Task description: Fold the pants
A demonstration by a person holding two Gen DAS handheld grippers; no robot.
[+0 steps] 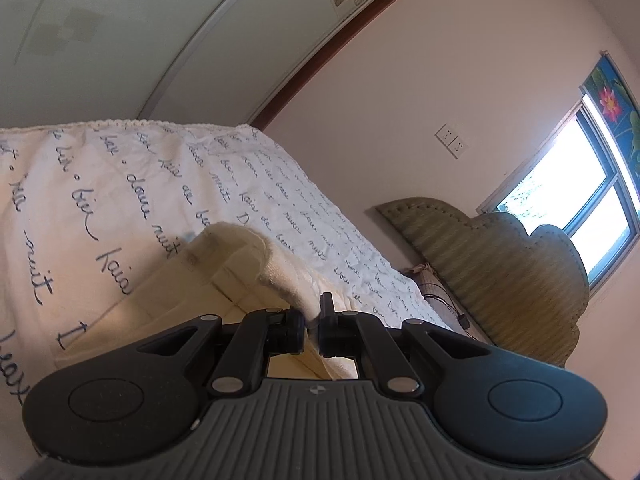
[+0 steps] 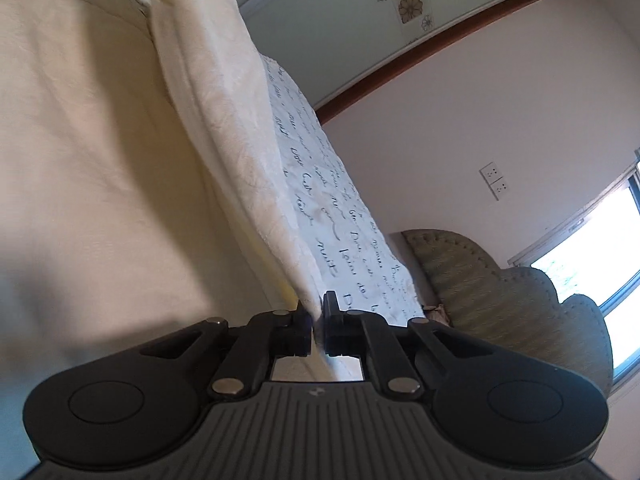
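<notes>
Two black two-finger grippers, the left gripper (image 1: 313, 322) and right gripper (image 2: 318, 320), each pinch a crinkled edge of one pair of cream pants (image 2: 100, 140) lifted over a bedspread (image 1: 80, 184) printed with blue script.

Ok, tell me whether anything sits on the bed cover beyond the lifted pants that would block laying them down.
Nothing visible does. Both the left gripper and the right gripper are shut on cream pants fabric, and the script-printed bed cover beyond shows only bare cloth. The part under the pants is hidden.
</notes>
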